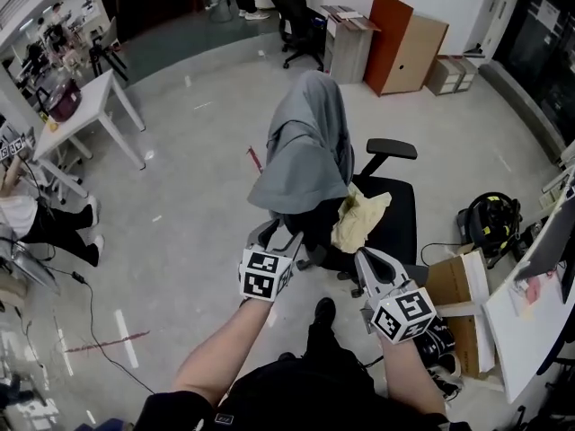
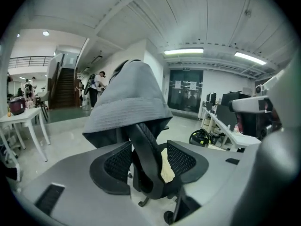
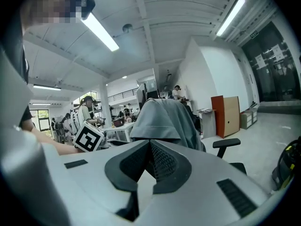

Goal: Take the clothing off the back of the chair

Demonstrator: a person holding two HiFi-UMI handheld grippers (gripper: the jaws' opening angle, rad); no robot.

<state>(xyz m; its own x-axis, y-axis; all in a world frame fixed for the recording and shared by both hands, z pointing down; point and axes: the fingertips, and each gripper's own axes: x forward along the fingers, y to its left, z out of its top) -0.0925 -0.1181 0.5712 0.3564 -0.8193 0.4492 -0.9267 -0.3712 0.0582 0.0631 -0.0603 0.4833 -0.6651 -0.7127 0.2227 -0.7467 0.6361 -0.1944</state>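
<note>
Office floor point(image 1: 198, 196), clothing point(image 1: 310, 142) beyond fingers point(image 2: 113, 166)

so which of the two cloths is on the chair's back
The grey garment, draped over the top of the chair. The pale yellow cloth lies crumpled lower down, on the seat.

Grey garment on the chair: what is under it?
Under the grey garment is the chair's black backrest. Only its lower spine shows below the hem; the top is covered. A pale yellow cloth lies on the seat, near the hem.
</note>
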